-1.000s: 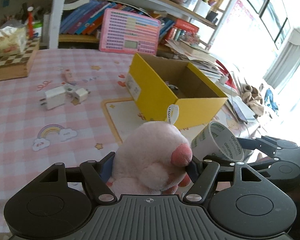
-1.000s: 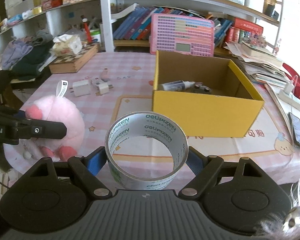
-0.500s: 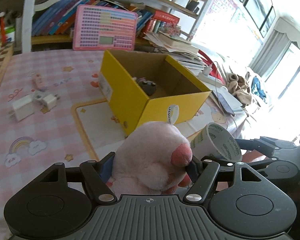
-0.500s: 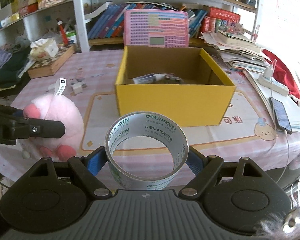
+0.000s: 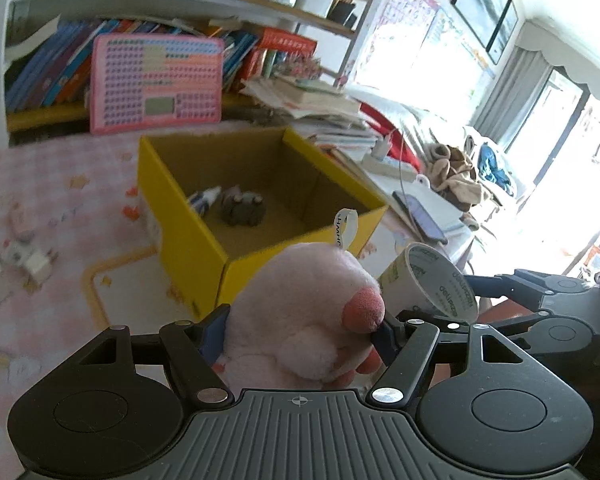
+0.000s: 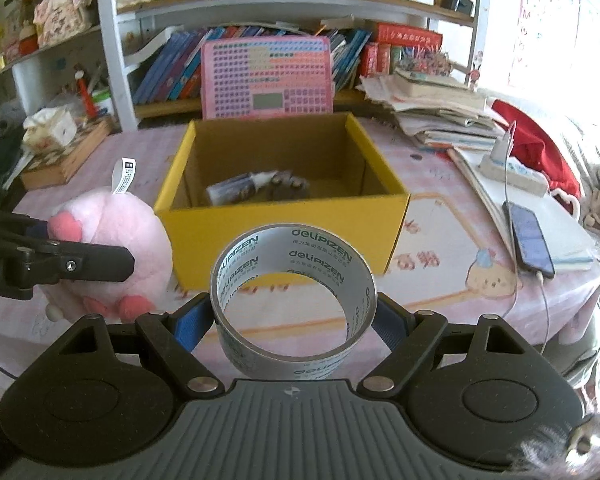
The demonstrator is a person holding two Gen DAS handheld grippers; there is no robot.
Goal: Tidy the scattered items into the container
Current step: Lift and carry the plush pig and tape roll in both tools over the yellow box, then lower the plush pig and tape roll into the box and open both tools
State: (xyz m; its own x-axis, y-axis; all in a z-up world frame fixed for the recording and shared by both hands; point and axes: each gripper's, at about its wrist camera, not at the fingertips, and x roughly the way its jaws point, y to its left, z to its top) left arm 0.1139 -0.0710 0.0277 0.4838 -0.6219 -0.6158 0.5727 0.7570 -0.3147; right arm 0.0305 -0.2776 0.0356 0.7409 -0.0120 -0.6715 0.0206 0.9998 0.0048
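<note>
My left gripper [image 5: 300, 328] is shut on a pink plush toy [image 5: 300, 312] with a white tag, held in the air near the front corner of the yellow cardboard box [image 5: 188, 236]. The plush also shows in the right wrist view [image 6: 116, 236]. My right gripper [image 6: 294, 316] is shut on a roll of clear tape [image 6: 294, 292] printed "deliPIZEN", held in front of the box [image 6: 284, 220]. The tape also shows in the left wrist view [image 5: 432, 284]. The box holds a small tube [image 6: 236, 188] and a dark object [image 6: 288, 186].
White chargers [image 5: 24, 260] lie on the pink checked tablecloth left of the box. A pink toy keyboard [image 6: 266, 76] leans on the bookshelf behind. A phone [image 6: 530, 240], a power strip [image 6: 512, 172] and stacked papers [image 6: 440, 116] lie to the right.
Both grippers have risen and moved closer to the box, still holding the plush and the tape. The box's inside now shows more fully in both views.
</note>
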